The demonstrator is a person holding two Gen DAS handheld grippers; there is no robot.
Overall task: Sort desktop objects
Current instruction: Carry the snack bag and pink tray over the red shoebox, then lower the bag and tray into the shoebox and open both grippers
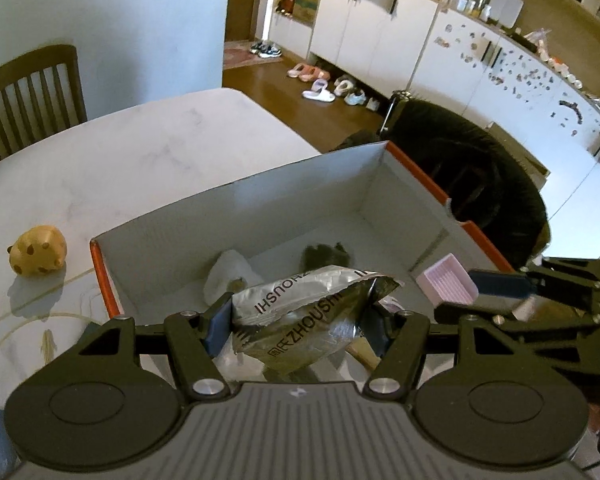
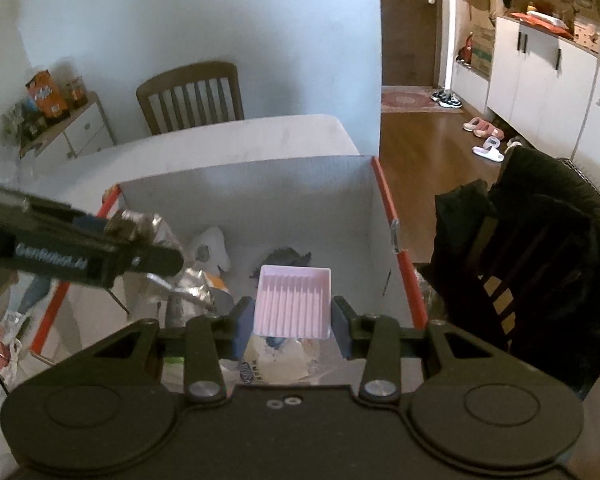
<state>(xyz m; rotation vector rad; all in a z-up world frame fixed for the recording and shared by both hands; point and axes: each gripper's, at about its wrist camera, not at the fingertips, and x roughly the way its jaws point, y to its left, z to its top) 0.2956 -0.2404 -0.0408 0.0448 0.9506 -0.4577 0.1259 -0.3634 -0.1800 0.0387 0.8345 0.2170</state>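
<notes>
Over an open cardboard box (image 1: 260, 208) on the bench (image 1: 140, 152), the left hand-held gripper (image 1: 296, 320) clamps a crumpled foil bag (image 1: 300, 320) and the right hand-held gripper (image 2: 292, 316) clamps a pink tray (image 2: 294, 300); best lowered inside the walls before letting go.

Location: a private home, dining area adjoining the entryway. Indicators: marble-pattern surface (image 1: 140, 160) with wooden dining chair (image 2: 190, 96); slippers (image 1: 320, 90) lined on the wood floor; white storage cabinets (image 1: 372, 32); front door (image 2: 414, 20) with entry rug (image 2: 410, 100).
</notes>
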